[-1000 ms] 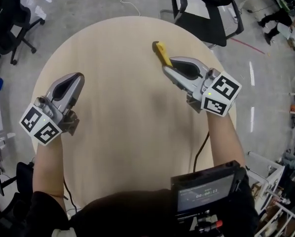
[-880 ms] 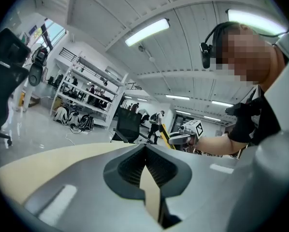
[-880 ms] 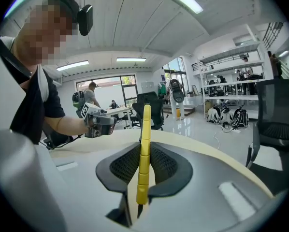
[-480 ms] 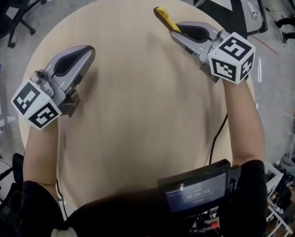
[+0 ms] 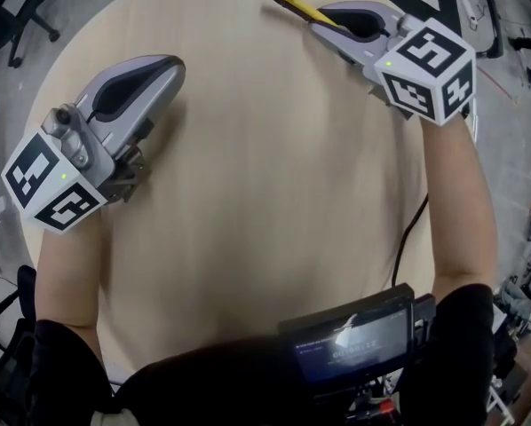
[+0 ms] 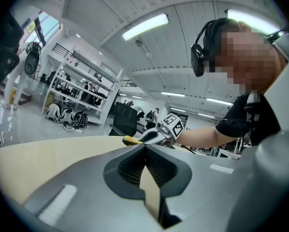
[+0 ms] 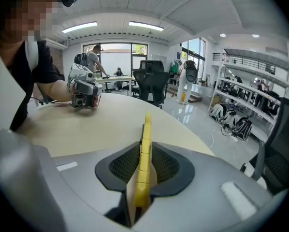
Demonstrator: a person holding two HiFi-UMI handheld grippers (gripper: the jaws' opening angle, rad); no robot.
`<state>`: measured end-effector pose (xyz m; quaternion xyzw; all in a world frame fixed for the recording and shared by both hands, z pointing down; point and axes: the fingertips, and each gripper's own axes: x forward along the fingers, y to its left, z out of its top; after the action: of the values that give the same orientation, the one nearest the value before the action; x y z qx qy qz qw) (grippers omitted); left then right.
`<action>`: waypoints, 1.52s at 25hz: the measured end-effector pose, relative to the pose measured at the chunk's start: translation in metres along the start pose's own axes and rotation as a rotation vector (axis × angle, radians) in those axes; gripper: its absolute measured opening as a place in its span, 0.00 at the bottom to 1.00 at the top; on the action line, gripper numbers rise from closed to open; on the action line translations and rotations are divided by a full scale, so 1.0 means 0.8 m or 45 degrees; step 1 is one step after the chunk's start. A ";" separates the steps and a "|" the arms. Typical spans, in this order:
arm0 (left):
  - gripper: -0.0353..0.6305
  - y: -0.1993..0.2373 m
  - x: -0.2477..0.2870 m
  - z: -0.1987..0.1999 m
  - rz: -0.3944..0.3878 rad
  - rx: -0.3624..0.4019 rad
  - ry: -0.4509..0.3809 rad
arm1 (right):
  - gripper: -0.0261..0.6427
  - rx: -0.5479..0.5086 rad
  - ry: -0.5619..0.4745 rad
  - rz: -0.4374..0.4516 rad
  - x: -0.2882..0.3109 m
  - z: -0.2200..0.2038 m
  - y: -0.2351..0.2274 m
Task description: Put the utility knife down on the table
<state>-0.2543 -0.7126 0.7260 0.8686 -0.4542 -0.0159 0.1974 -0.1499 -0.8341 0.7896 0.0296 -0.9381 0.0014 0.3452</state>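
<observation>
Surface: round table (image 5: 248, 193), pale wood grain, filling most of the head view; nothing lies flat on it. Grey polished floor (image 5: 17, 87) shows at the frame's left edge.

Room: open workshop with strip lights overhead. A black office chair (image 7: 152, 83) stands beyond the table's far rim, and metal shelves (image 7: 241, 93) line the wall at the right of the right gripper view.

Utility knife (image 5: 294, 5): yellow, at the top centre of the head view, over the table's far part. Its long axis runs from the jaws toward the upper left, free end leading. It stands on its narrow edge. Contact with the table cannot be judged.

Right gripper (image 5: 323, 23): jaws nearly together, ribbed pads clamped on the knife's rear half.

Left gripper (image 5: 172, 65): middle left of the head view, over the table, jaw tips together with nothing between them.
</observation>
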 end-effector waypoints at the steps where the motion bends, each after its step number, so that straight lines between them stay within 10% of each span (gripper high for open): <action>1: 0.05 0.000 0.000 0.000 -0.001 0.003 -0.001 | 0.19 -0.011 -0.018 0.007 0.001 0.004 0.003; 4: 0.05 -0.002 -0.003 0.000 -0.003 0.005 -0.002 | 0.56 0.008 -0.097 0.006 -0.002 0.023 0.009; 13: 0.05 -0.017 -0.005 0.002 -0.003 0.004 -0.017 | 0.60 0.088 -0.202 -0.040 -0.047 0.028 0.017; 20: 0.05 -0.034 -0.024 0.024 0.012 0.000 -0.055 | 0.50 0.192 -0.243 -0.075 -0.085 0.031 0.043; 31: 0.05 -0.110 -0.109 0.114 0.070 0.032 -0.134 | 0.07 0.332 -0.327 -0.181 -0.195 0.057 0.105; 38: 0.05 -0.158 -0.157 0.165 0.066 0.053 -0.200 | 0.06 0.363 -0.376 -0.208 -0.238 0.092 0.137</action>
<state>-0.2566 -0.5921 0.5400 0.8566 -0.4907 -0.0697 0.1434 -0.0594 -0.7156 0.6124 0.1540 -0.9633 0.1014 0.1952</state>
